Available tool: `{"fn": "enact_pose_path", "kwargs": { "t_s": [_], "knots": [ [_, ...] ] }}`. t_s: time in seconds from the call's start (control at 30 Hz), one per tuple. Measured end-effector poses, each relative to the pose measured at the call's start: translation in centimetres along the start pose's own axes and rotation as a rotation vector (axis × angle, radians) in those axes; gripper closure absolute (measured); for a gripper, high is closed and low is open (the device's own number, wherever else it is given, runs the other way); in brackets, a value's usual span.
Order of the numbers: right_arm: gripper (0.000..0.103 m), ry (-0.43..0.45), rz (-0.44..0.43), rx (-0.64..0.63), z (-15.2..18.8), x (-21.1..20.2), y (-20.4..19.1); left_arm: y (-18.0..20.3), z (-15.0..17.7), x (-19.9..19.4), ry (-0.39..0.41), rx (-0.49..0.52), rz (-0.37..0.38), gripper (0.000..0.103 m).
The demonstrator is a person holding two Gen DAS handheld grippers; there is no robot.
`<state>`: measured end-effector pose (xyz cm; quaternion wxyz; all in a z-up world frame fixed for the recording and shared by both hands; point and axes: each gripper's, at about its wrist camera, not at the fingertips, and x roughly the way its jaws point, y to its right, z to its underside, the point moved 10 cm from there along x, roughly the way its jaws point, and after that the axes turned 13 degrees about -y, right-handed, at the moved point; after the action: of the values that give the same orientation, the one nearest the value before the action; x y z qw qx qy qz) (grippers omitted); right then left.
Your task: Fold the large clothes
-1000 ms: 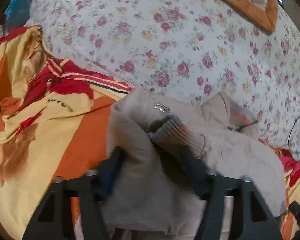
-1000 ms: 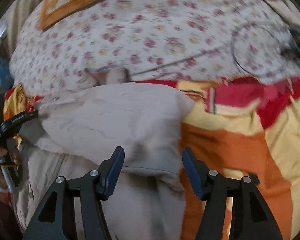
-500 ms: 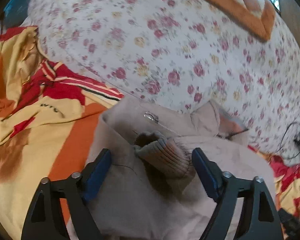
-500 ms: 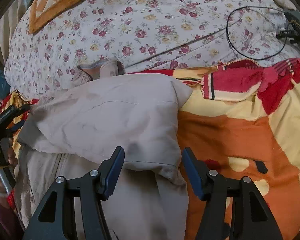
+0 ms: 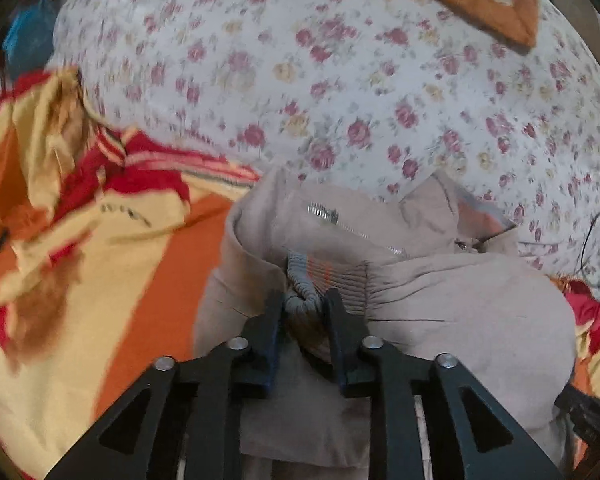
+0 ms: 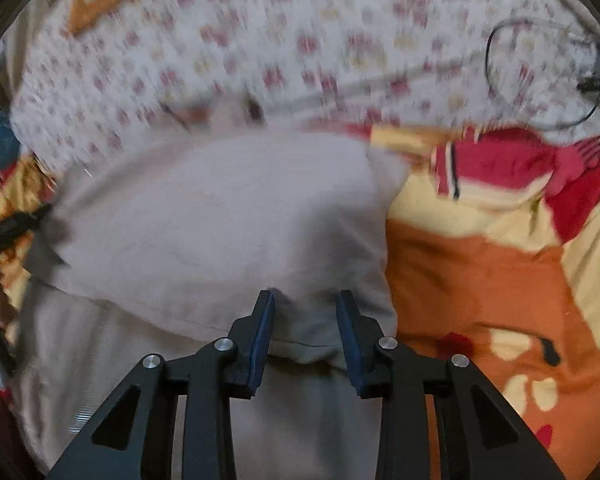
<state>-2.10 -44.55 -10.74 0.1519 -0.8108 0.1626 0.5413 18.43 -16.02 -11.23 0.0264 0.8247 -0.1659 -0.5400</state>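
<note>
Jaws on our left gripper point(image 5: 303, 306) have closed since half a second ago and now pinch the ribbed cuff point(image 5: 324, 276) of the beige jacket point(image 5: 440, 304), which lies on the orange bedspread point(image 5: 148, 280) by the floral quilt point(image 5: 340, 80). That grip, we judge, readies the sleeve for folding inward. Our right gripper point(image 6: 305, 304) has narrowed its jaws to a part-open gap over the jacket's folded edge, not yet clamped.
</note>
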Motion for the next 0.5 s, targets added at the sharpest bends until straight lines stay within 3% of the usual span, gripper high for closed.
{"fn": "enact_pose_path", "kwargs": {
  "t_s": [0.13,0.2,0.27,0.33,0.5],
  "knots": [
    [0.066,0.053,-0.027,0.023,-0.1,-3.1,0.1,0.1,-0.2,-0.2,0.009,0.022,-0.038,0.047],
    [0.065,0.084,-0.010,0.017,0.0,-4.2,0.1,0.2,-0.2,-0.6,0.017,0.023,-0.046,0.041],
    [0.063,0.051,0.067,0.002,0.2,-3.2,0.6,0.2,0.2,-1.1,0.022,0.031,-0.054,0.041],
    [0.061,-0.042,0.116,-0.008,0.9,-0.7,1.4,0.1,1.0,-1.9,0.018,0.041,-0.068,0.041],
    [0.056,-0.045,0.036,0.031,1.5,-2.4,1.2,0.5,3.2,-5.1,0.014,0.088,-0.094,0.040]
  ]
}}
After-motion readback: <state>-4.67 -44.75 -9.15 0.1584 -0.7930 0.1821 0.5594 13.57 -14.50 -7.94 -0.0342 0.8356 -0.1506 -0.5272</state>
